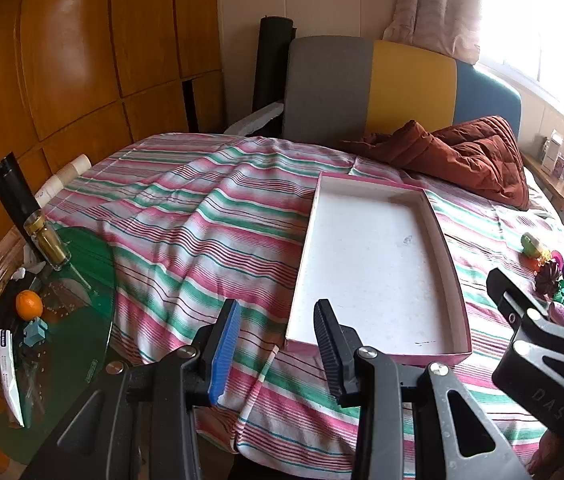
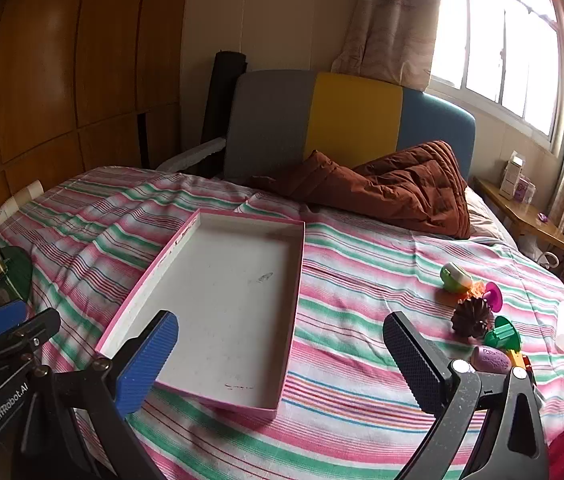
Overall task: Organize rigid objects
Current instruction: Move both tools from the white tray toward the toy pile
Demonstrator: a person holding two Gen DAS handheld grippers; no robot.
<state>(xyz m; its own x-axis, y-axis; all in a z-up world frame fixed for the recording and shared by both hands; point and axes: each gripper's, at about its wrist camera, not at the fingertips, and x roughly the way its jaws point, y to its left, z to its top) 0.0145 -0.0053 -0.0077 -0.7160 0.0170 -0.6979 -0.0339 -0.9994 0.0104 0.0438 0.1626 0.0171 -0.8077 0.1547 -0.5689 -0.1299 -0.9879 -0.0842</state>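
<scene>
Both grippers hover empty: left gripper [image 1: 277,344] narrow, right gripper [image 2: 282,356] wide. Pink tray [image 2: 217,240] lies at twelve o'clock, small toys [image 2: 478,320] clustered at two, striped bedspread [image 2: 362,264] bare between.

tray [image 2: 217,288]: white, pink rim | bedsheet [image 2: 362,272]: pink-green-white stripes | quilt [image 2: 402,188]: rust-brown
</scene>
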